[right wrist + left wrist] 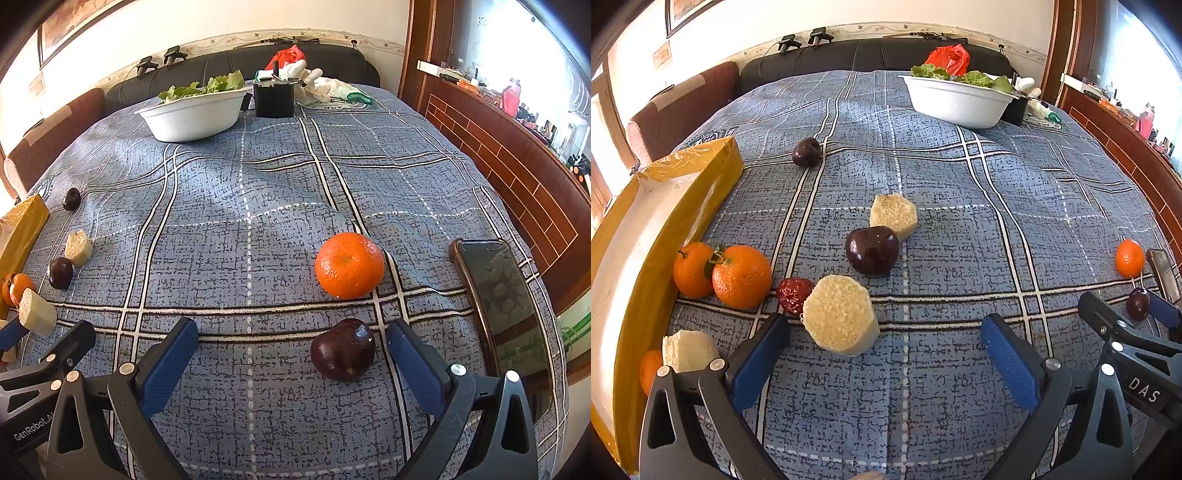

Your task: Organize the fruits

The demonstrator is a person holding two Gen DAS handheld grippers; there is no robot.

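In the left wrist view my left gripper (pixel 884 330) is open and empty, low over the blue checked cloth. A pale cut chunk (pixel 839 320) lies between its fingers, near the left one. Behind it are a red date (pixel 792 294), a dark plum (pixel 872 251), a second pale chunk (pixel 894 215), two oranges (pixel 741 277) and a far plum (pixel 806 151). In the right wrist view my right gripper (pixel 291 334) is open and empty. A dark plum (pixel 342 350) lies just inside its right finger, with an orange (pixel 349 270) beyond it.
A yellow-taped box (pixel 665 221) runs along the left edge. A white bowl (pixel 192 118) of lettuce and a black box (pixel 275 99) stand at the far end. A phone (pixel 498 291) lies at the right edge by the wooden rail.
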